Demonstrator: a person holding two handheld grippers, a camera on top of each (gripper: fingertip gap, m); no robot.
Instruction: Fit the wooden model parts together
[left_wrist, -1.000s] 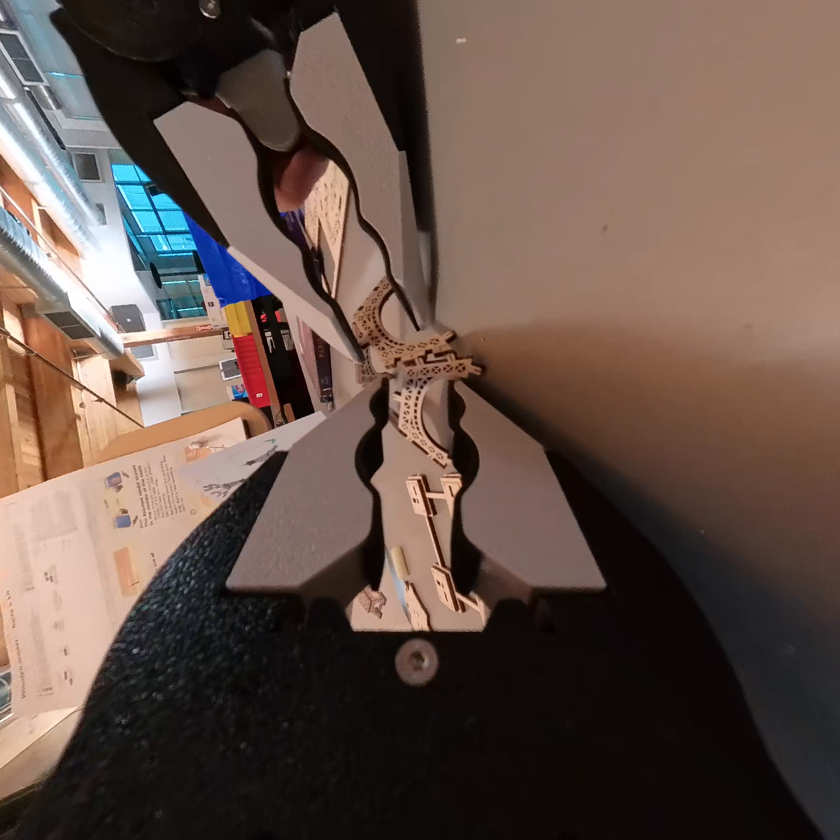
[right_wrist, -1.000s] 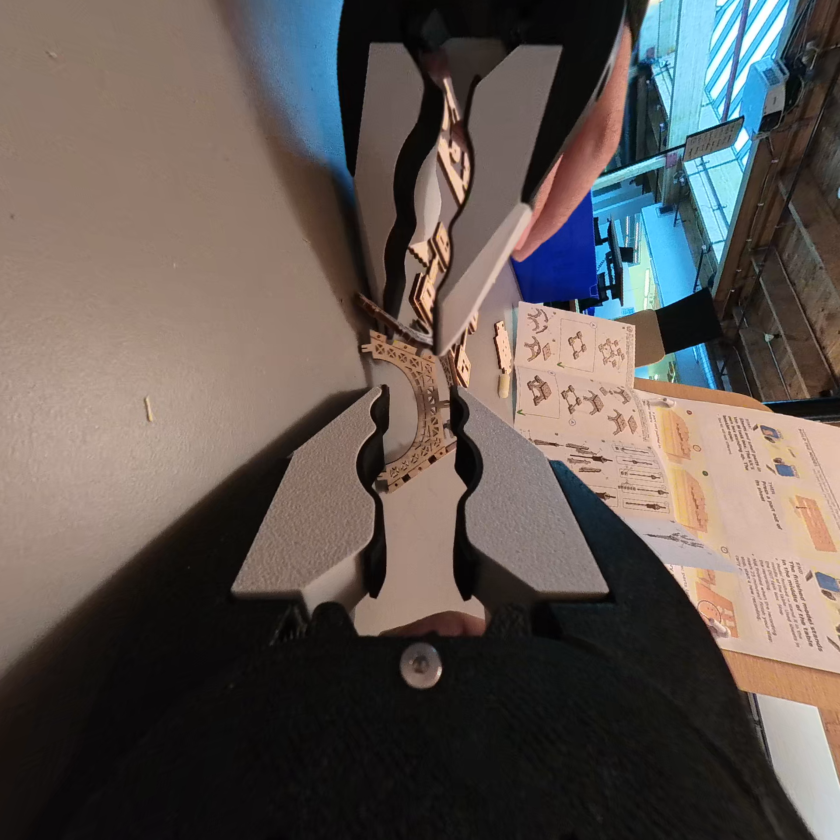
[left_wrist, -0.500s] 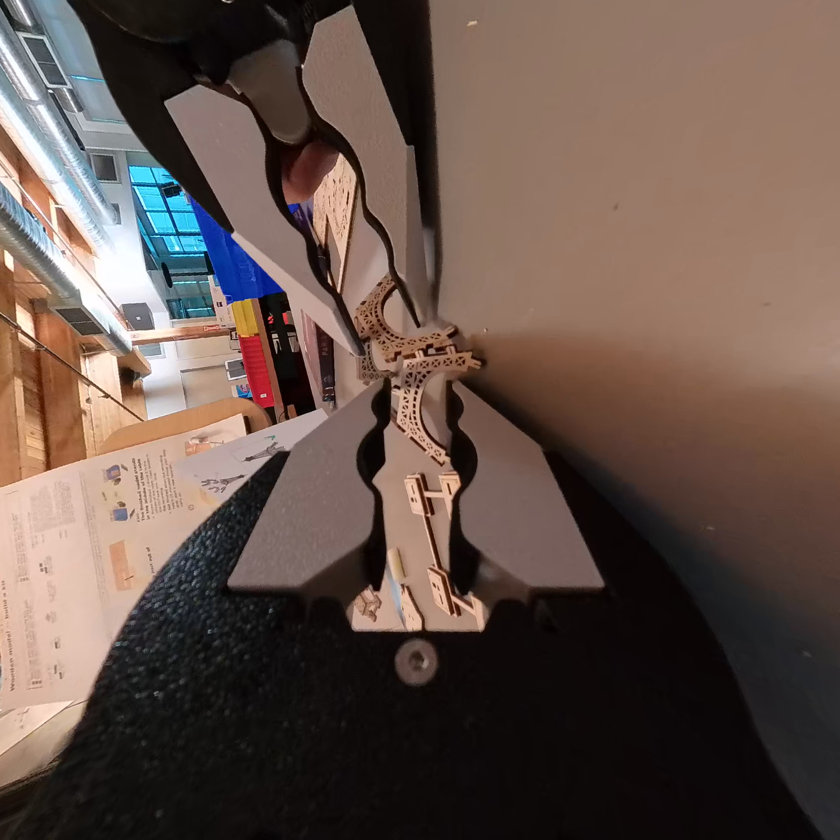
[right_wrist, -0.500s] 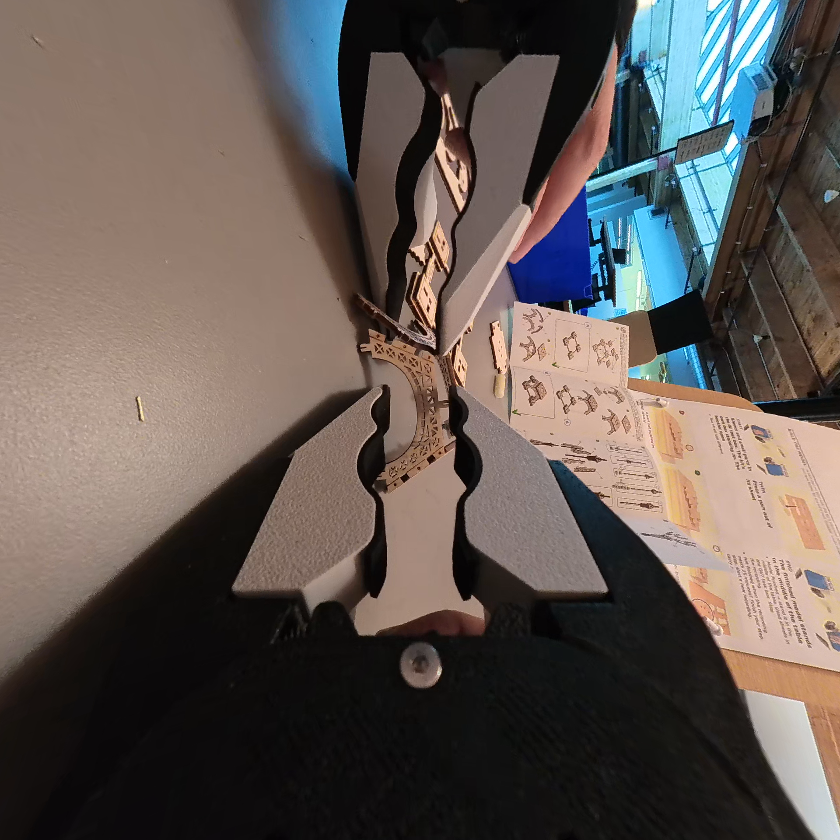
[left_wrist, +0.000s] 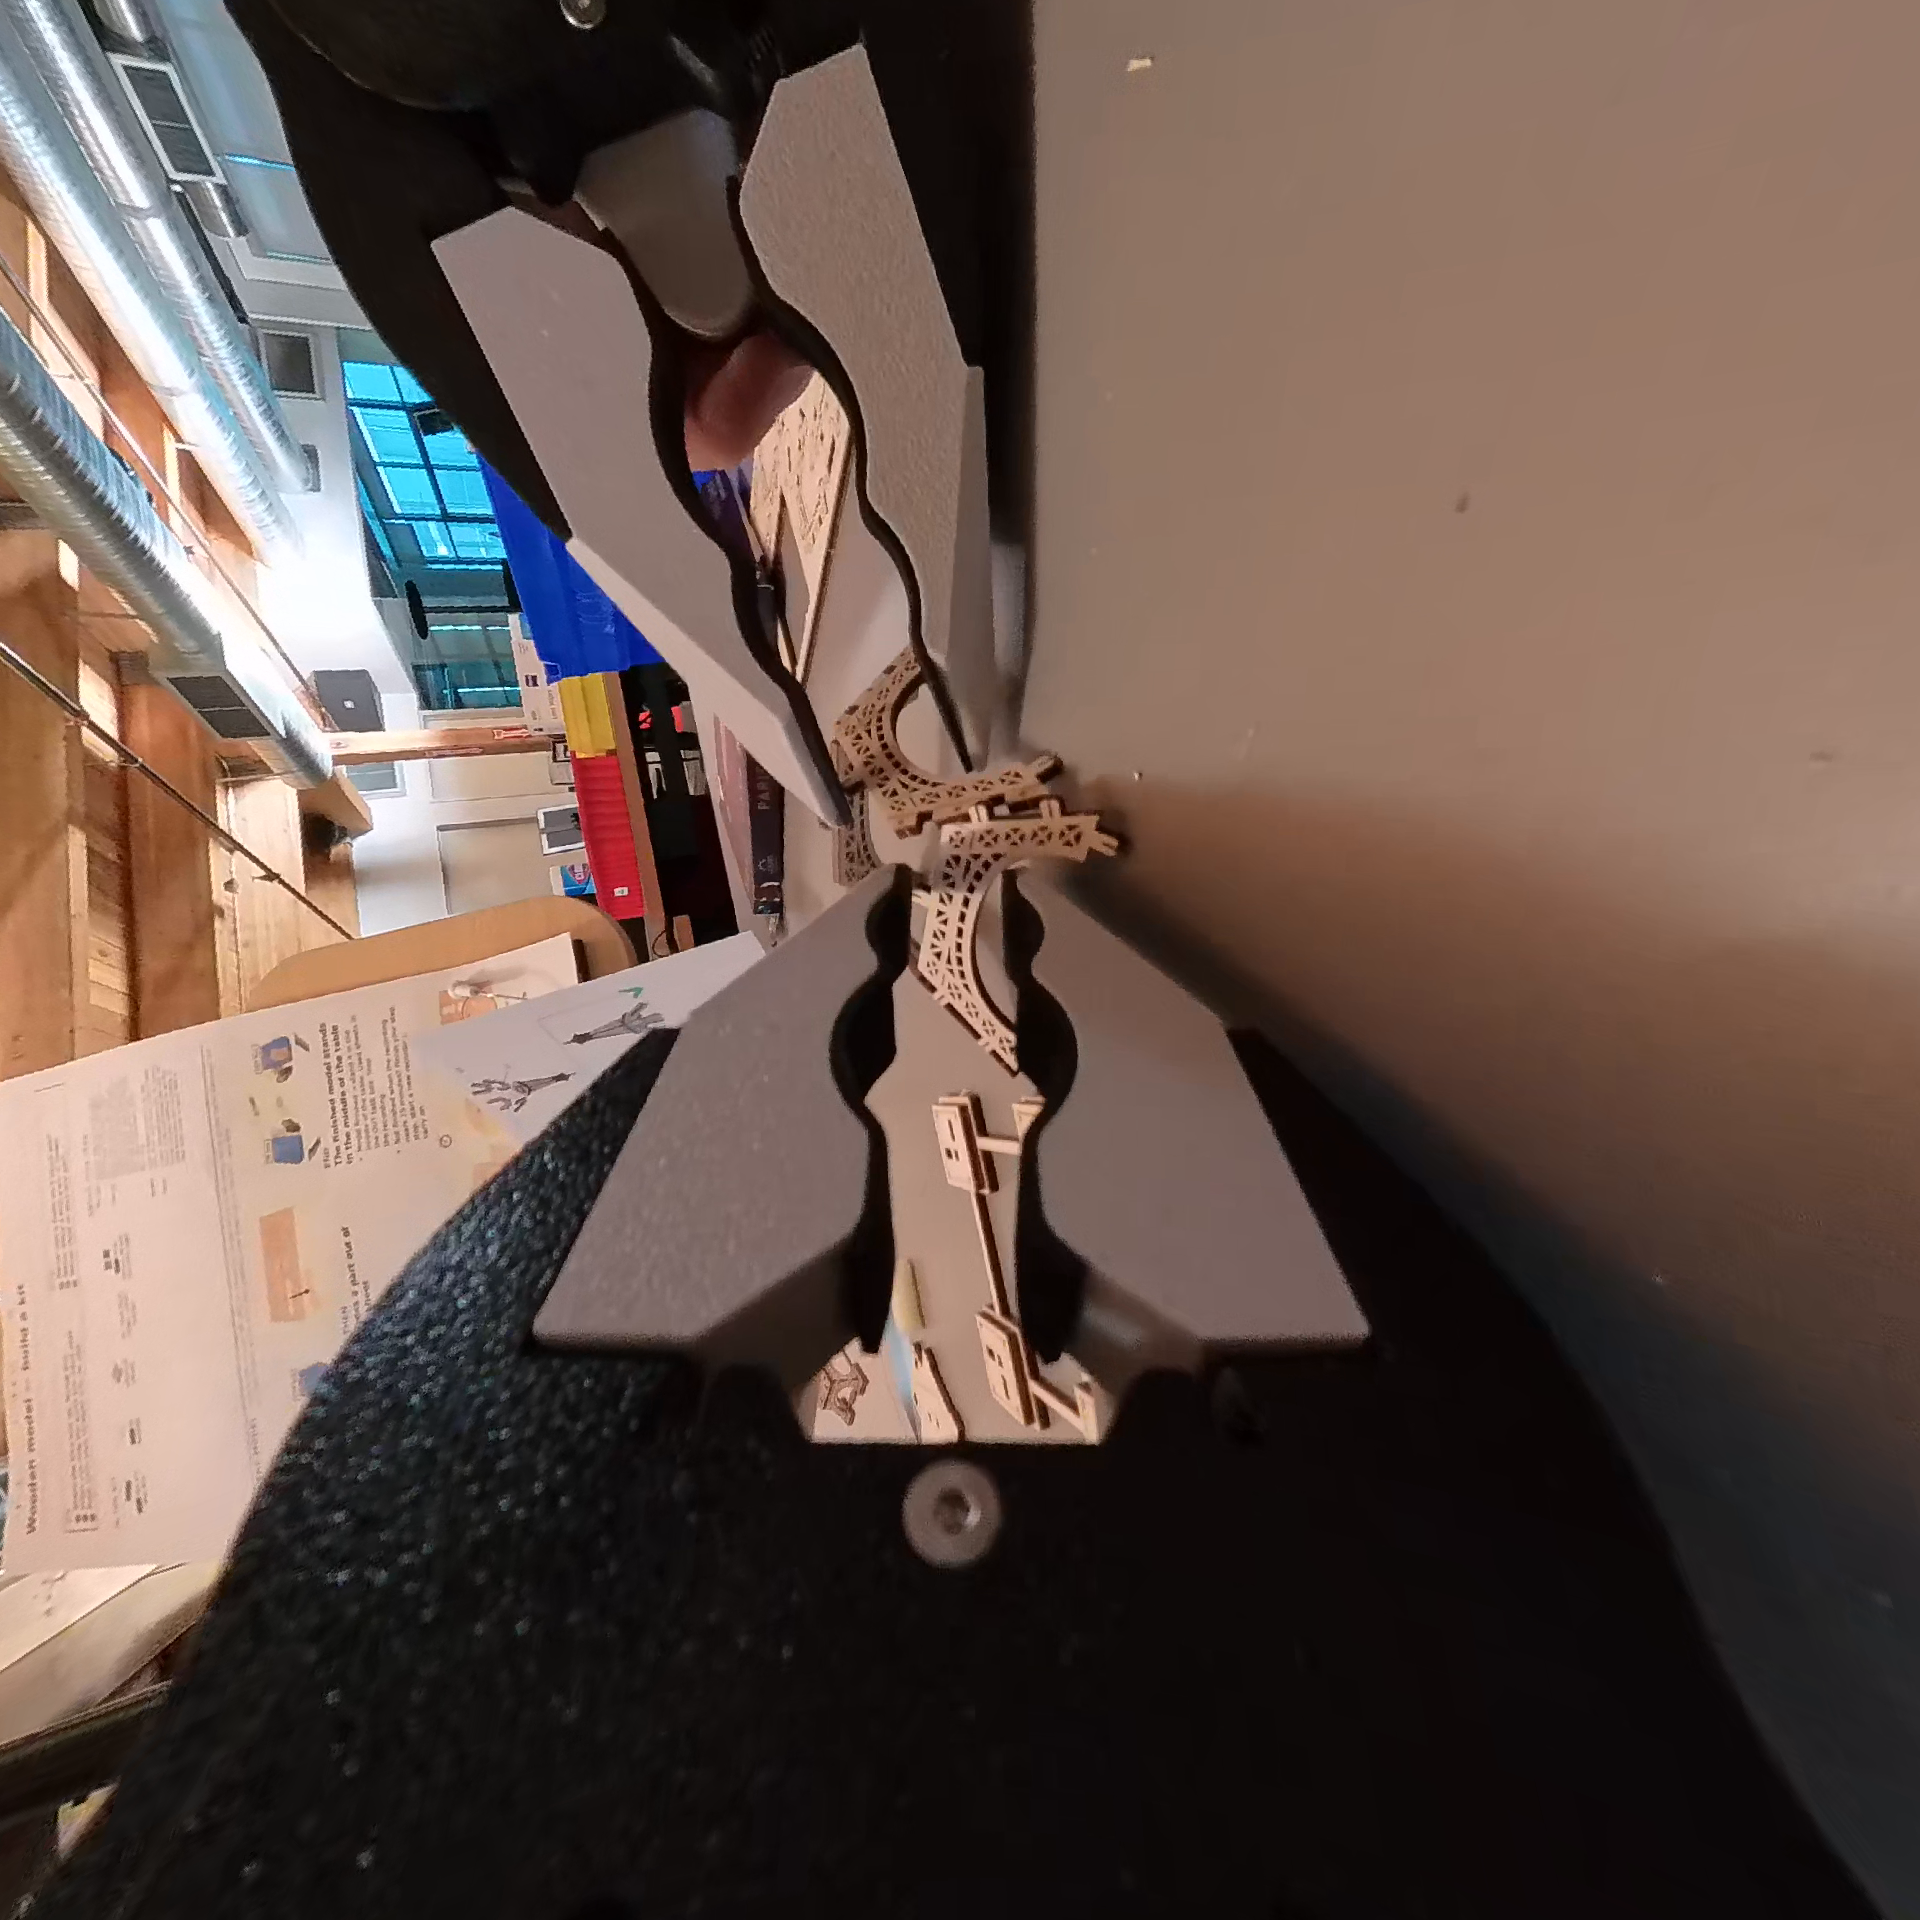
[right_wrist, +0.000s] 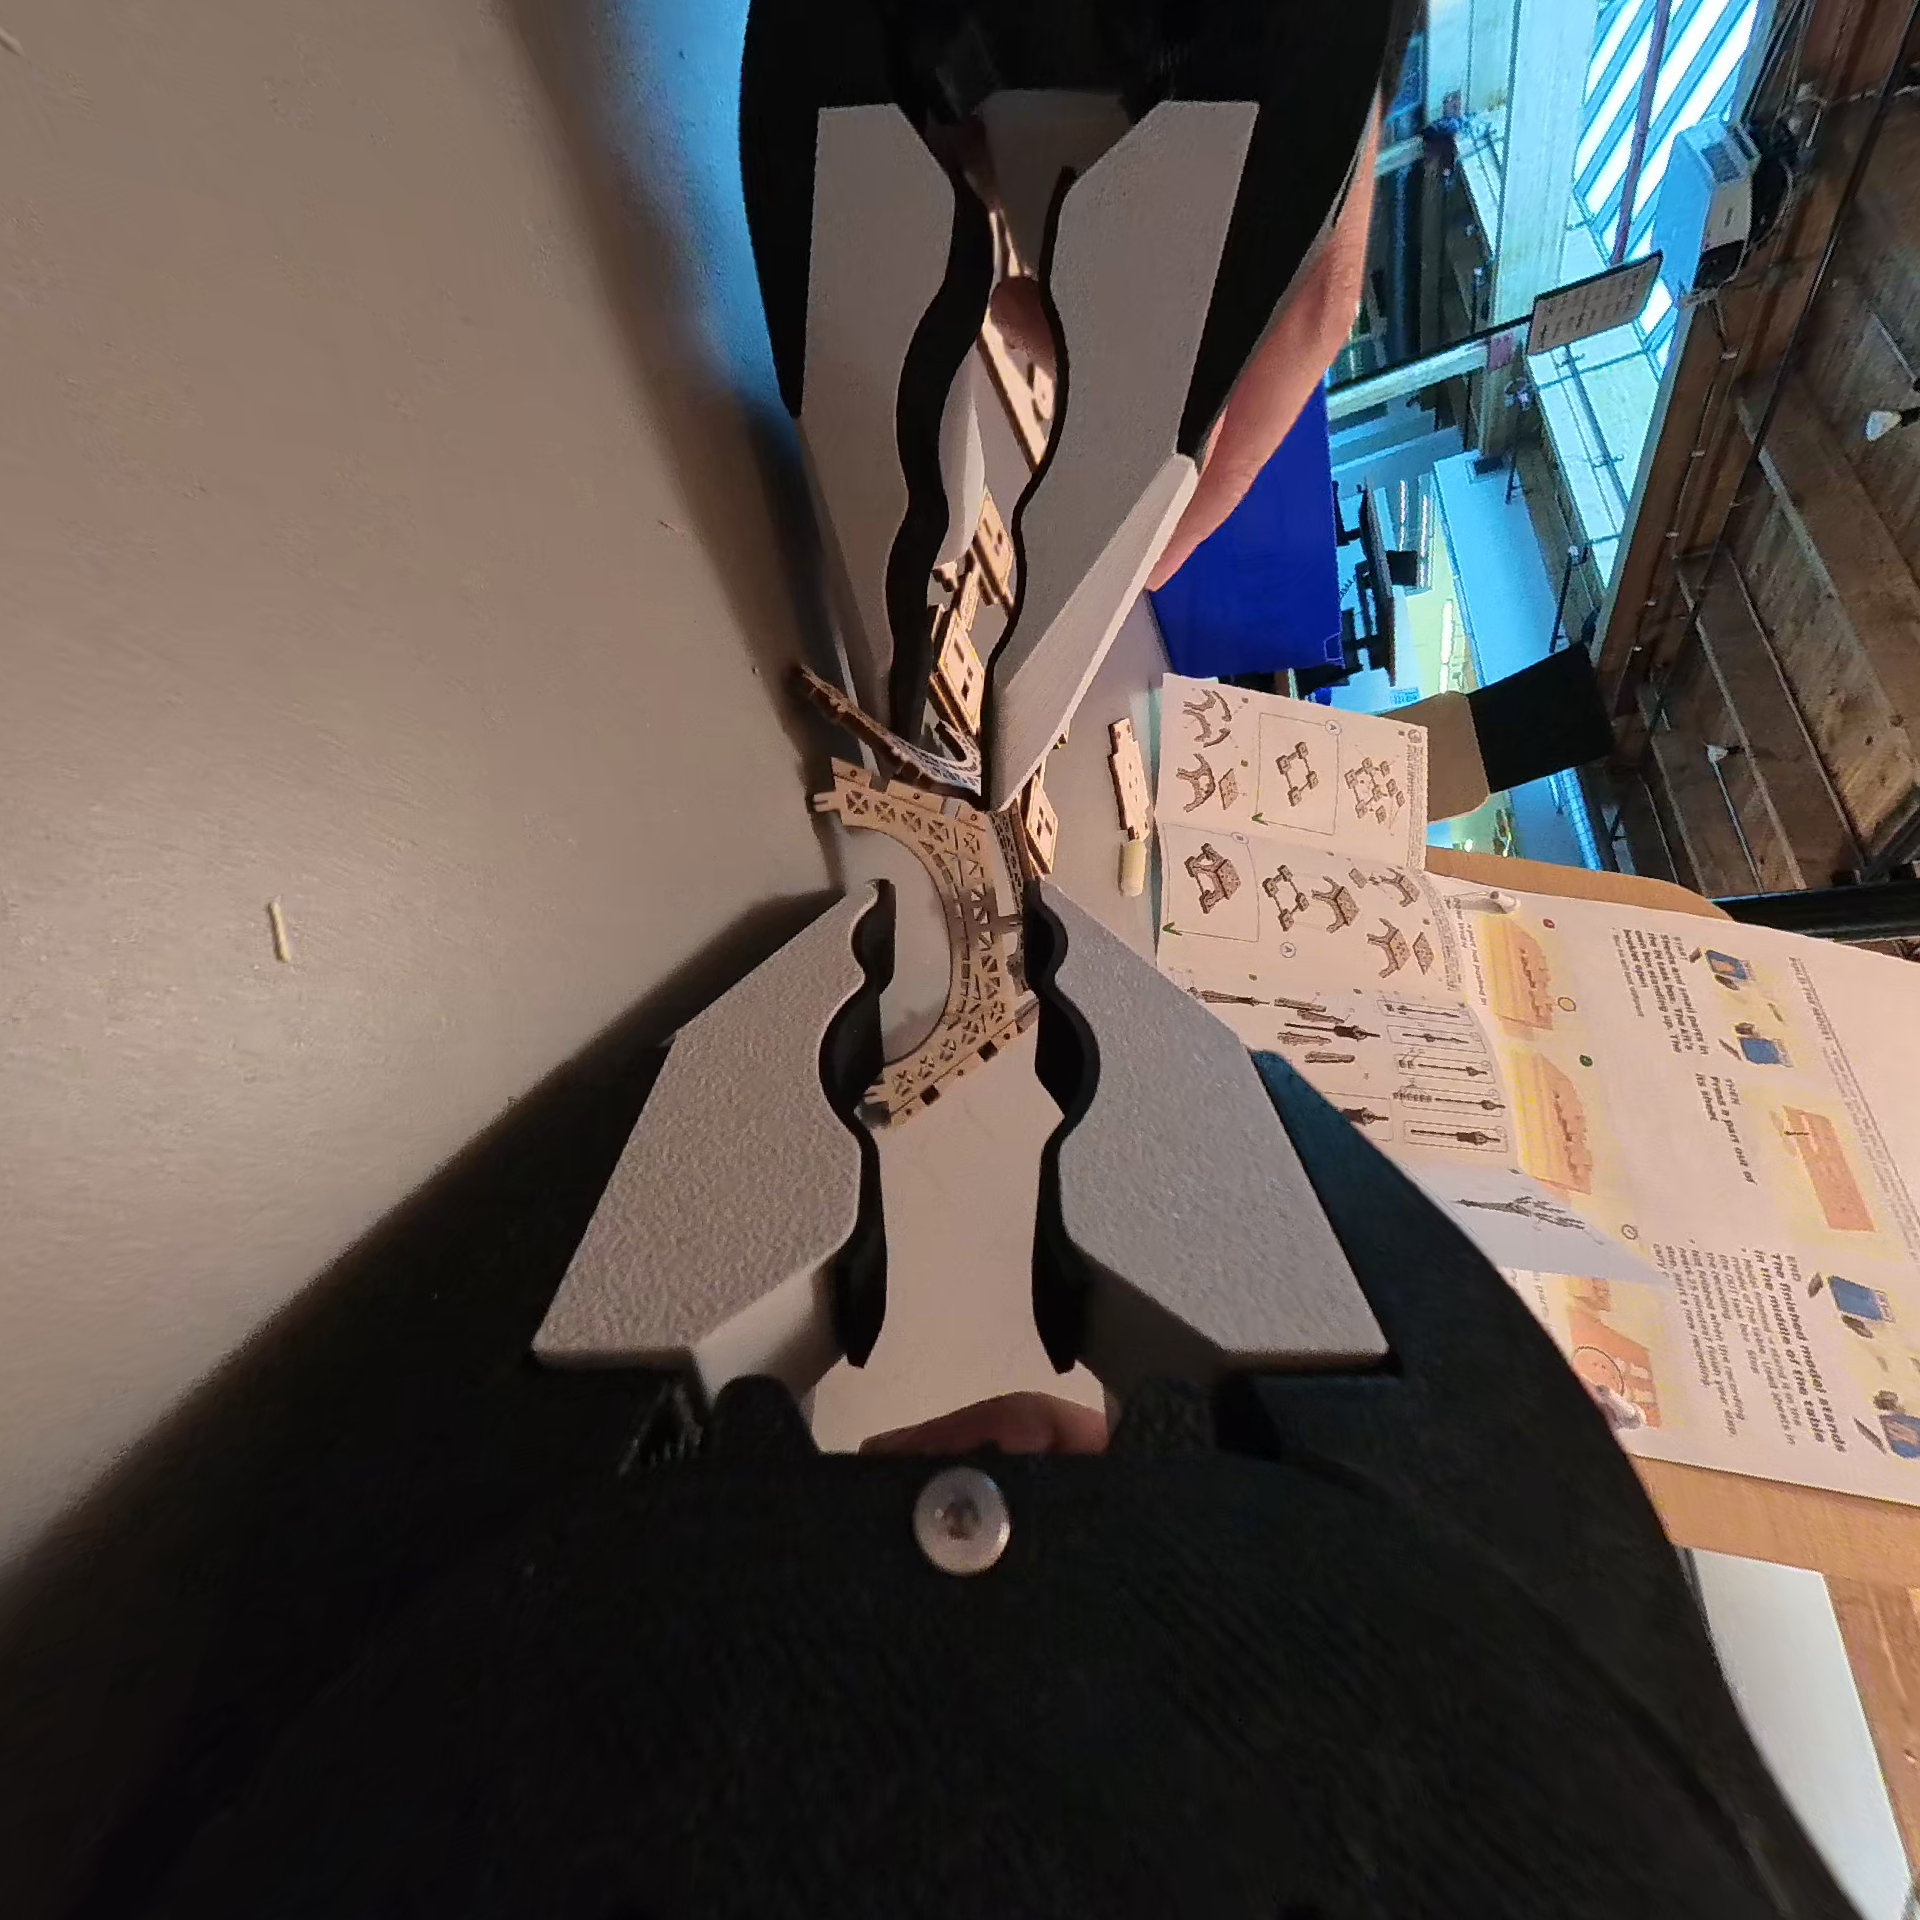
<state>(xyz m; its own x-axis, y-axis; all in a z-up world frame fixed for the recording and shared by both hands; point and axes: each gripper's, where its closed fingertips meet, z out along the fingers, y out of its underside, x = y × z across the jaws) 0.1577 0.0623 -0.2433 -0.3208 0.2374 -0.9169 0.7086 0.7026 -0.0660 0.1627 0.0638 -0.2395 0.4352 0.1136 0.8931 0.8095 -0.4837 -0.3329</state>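
Note:
Two laser-cut wooden lattice arches meet end to end just above the grey table (left_wrist: 1455, 623). My left gripper (left_wrist: 961, 883) is shut on one arch (left_wrist: 961, 945), whose top bar sticks out past the fingertips. My right gripper (right_wrist: 954, 899) is shut on the other arch (right_wrist: 971, 935). In the left wrist view the right gripper (left_wrist: 906, 781) comes in from the top with its arch (left_wrist: 878, 727). In the right wrist view the left gripper (right_wrist: 948, 764) comes in from the top, and its arch (right_wrist: 847, 717) shows edge-on. The joint itself is partly hidden by the fingertips.
Loose wooden parts lie on the table: an H-shaped part (left_wrist: 977, 1195), a small peg (right_wrist: 1130, 868) and a flat block (right_wrist: 1127, 790). A cut wooden sheet (left_wrist: 800, 488) lies behind the right gripper. Paper instruction sheets (right_wrist: 1351, 935) lie beside the work spot, also in the left wrist view (left_wrist: 208, 1247).
Both grippers have shifted only slightly while holding the arches together. The arch ends stay in contact much as before.

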